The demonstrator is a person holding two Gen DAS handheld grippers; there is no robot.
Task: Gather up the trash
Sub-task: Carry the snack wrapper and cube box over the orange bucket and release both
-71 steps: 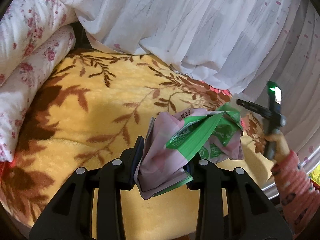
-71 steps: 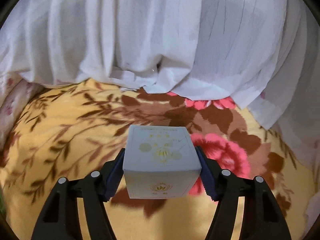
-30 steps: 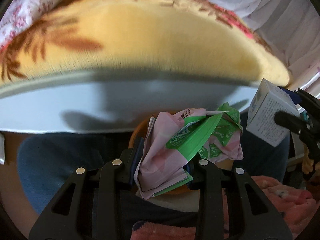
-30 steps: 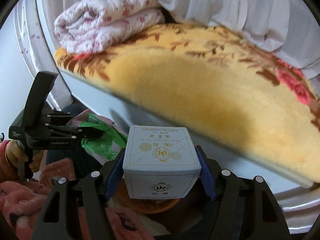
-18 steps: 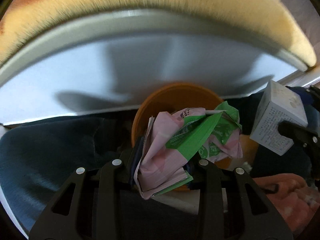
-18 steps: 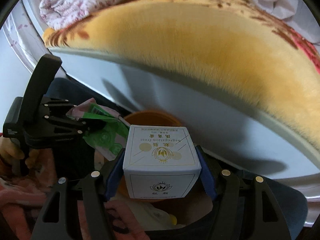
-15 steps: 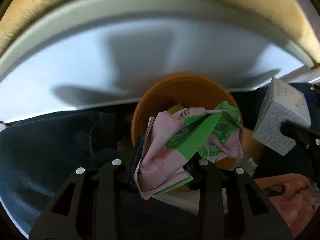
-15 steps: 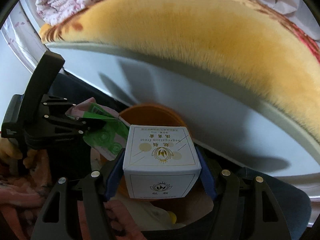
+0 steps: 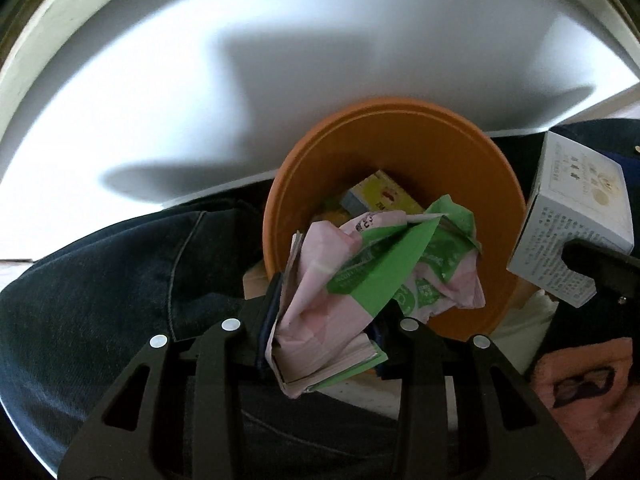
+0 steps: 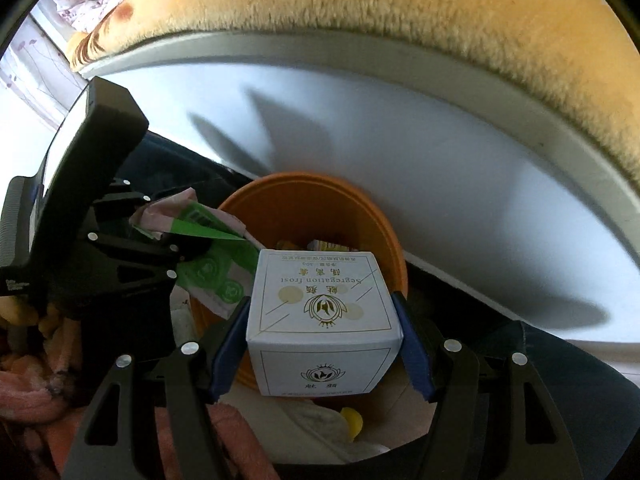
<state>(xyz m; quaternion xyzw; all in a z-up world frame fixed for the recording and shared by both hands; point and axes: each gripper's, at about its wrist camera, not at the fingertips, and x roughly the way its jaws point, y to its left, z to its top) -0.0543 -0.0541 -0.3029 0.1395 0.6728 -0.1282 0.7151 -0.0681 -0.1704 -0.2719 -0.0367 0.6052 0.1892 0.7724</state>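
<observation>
My left gripper (image 9: 332,320) is shut on a crumpled pink and green wrapper (image 9: 360,280) and holds it over the near rim of an orange trash bin (image 9: 400,136). My right gripper (image 10: 324,340) is shut on a white cardboard box (image 10: 320,308) with gold print, held above the bin (image 10: 304,188) at its near edge. The box also shows at the right of the left wrist view (image 9: 576,216). The wrapper and left gripper show at the left of the right wrist view (image 10: 208,252). A yellow packet (image 9: 380,196) lies inside the bin.
The bin stands on the floor against the white bed side panel (image 9: 280,60). A yellow fleece blanket (image 10: 400,8) hangs over the bed edge above. The person's blue jeans (image 9: 120,280) flank the bin, with a pink sleeve (image 9: 580,392) at the lower right.
Both grippers have dropped from above the bed down to the orange bin and closed in on it. Each holds its item as before.
</observation>
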